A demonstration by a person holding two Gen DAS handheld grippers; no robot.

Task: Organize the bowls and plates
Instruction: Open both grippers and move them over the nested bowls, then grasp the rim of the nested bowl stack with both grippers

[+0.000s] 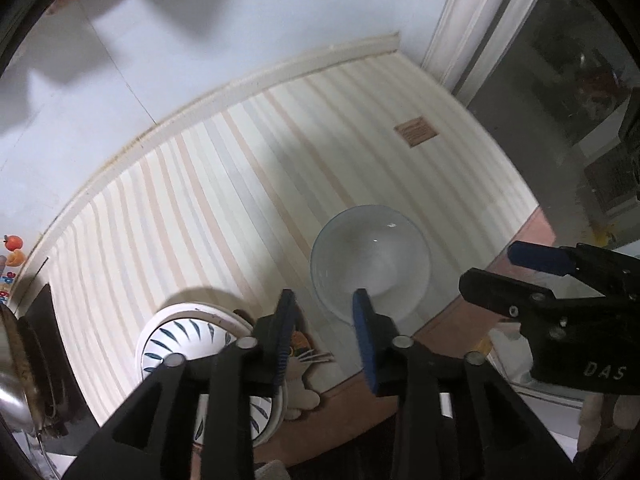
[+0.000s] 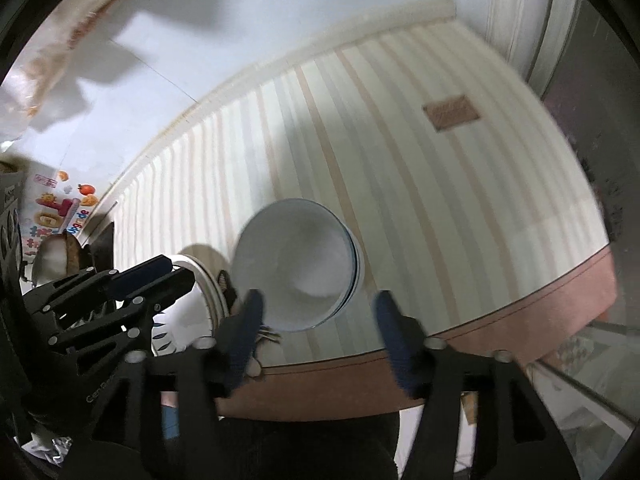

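A pale blue-white bowl (image 1: 370, 262) stands upright on the striped tablecloth (image 1: 224, 200). My left gripper (image 1: 324, 294) hovers above the bowl's near rim, open with a narrow gap and nothing between its blue pads. To its left lies a stack of white dishes with a blue leaf pattern (image 1: 180, 336). My right gripper (image 1: 496, 268) enters from the right edge. In the right wrist view the bowl (image 2: 296, 268) sits below my right gripper (image 2: 319, 300), whose jaws stand wide open and empty. The left gripper (image 2: 178, 268) hangs over the leaf-patterned dishes (image 2: 200, 276).
A cat-shaped mat (image 1: 304, 344) lies between the dishes and the bowl. The table's brown front edge (image 2: 480, 320) runs close under both grippers. A brown label (image 1: 416, 130) marks the cloth far right. A metal pot (image 1: 8, 380) stands at the left, the wall behind.
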